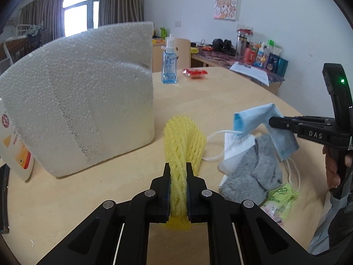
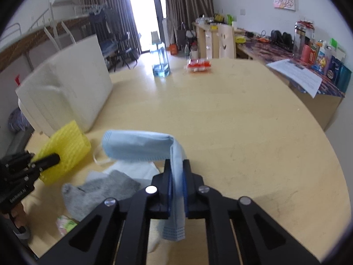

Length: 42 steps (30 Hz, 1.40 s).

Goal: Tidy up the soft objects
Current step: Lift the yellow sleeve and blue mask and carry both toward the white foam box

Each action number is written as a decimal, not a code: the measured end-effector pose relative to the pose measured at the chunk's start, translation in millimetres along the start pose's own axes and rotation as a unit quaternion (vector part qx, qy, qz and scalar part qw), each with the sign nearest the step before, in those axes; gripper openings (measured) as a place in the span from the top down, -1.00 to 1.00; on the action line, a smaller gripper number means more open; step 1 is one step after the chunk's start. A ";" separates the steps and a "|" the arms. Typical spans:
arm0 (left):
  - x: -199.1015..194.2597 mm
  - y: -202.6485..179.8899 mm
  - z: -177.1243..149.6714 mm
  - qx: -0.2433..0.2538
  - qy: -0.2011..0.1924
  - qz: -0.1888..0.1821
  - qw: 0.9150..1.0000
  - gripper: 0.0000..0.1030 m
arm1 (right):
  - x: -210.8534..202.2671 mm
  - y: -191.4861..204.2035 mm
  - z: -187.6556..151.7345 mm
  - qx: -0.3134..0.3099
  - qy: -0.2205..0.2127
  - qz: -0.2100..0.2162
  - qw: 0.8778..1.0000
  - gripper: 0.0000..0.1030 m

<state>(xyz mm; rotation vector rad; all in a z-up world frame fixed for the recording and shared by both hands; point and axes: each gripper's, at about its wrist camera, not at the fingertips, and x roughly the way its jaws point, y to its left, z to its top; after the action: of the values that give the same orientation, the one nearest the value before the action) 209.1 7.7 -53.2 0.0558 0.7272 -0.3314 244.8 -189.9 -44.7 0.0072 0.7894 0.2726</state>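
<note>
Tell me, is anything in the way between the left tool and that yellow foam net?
Nothing is. The left tool already pinches the yellow foam mesh sleeve between its fingers. Likewise the right tool grips the light blue pleated face mask, lifted above the grey sock on the wooden table.

Table (image 1: pixel 216 101): pale wood, smooth, satin sheen.
Foam block (image 1: pixel 83 92): white expanded polystyrene, beaded, matt.
Net sleeve (image 1: pixel 185 141): yellow foam mesh, soft, matt.
Mask (image 2: pixel 141 145): blue nonwoven fabric, pleated, matt, with white elastic loops.
Sock (image 1: pixel 253 172): grey knit cloth, fuzzy.
Tissue pack (image 1: pixel 280 198): green plastic film, slightly glossy.
Spray bottle (image 1: pixel 169 66): clear glossy plastic, blue liquid inside.
Red packet (image 1: pixel 194 73): shiny crinkled plastic wrap.
Left gripper (image 1: pixel 178 176) and right gripper (image 2: pixel 176 172): black matt plastic, polished metal rivets, blue pad edges showing on the right.
Papers (image 2: pixel 295 77): white printed sheets, matt.
</note>
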 end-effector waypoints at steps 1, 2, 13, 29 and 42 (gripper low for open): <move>-2.5 0.5 0.6 -0.003 -0.004 -0.003 1.000 0.79 | -5.7 0.3 1.8 0.004 -0.010 -0.001 1.000 0.80; -5.2 1.4 0.8 -0.006 -0.010 -0.005 1.000 0.79 | -12.2 0.7 3.9 0.007 -0.019 -0.001 1.000 0.80; -50.6 -2.3 1.2 -0.015 -0.067 0.003 0.998 0.79 | -67.9 12.3 13.5 0.018 -0.098 0.011 0.995 0.79; -118.8 -24.0 -12.1 -0.009 -0.132 0.046 0.990 0.79 | -131.4 35.0 -14.1 -0.013 -0.172 0.037 0.984 0.79; -178.8 -35.2 -31.3 -0.007 -0.192 0.077 0.978 0.79 | -165.3 54.1 -39.9 -0.045 -0.225 0.051 0.972 0.79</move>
<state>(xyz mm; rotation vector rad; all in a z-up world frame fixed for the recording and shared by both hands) 53.1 29.2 43.8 0.0340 0.3399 -0.1808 92.9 -182.0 48.7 0.0230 0.3259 0.3875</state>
